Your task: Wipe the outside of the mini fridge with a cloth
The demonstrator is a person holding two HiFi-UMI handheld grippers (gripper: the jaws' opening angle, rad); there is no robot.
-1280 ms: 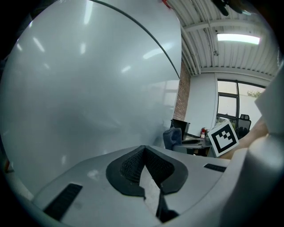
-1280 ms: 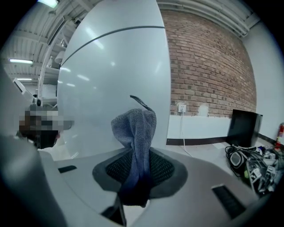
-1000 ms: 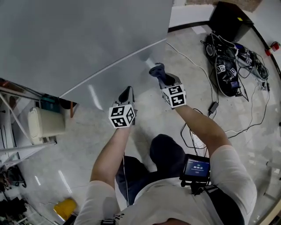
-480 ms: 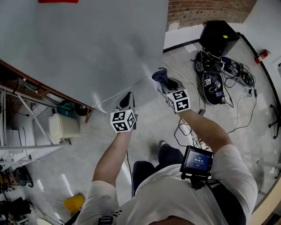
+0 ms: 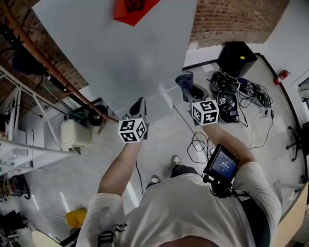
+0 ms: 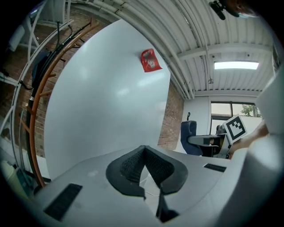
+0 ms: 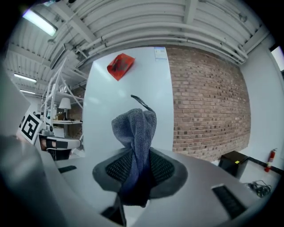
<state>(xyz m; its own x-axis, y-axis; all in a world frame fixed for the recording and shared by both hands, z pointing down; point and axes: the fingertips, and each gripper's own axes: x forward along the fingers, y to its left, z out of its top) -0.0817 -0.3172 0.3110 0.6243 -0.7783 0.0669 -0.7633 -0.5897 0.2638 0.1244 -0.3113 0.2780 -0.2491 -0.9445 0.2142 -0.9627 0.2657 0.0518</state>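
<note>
1. Fridge (image 5: pixel 135 58) fills 12 o'clock; the view has risen, revealing its red sticker (image 5: pixel 133 8).
2. Right claw (image 7: pixel 135 168) pinches the cloth (image 7: pixel 135 128), now clear of it; wiping likely resumes higher.
3. Left claw (image 6: pixel 144 164) is pressed together, empty.

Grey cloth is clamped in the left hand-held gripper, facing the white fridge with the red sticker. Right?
Wrong side. The cloth is clamped in the right hand-held gripper, as the right gripper view shows; the left hand-held gripper is shut on nothing. It does face the white fridge with the red sticker.
</note>
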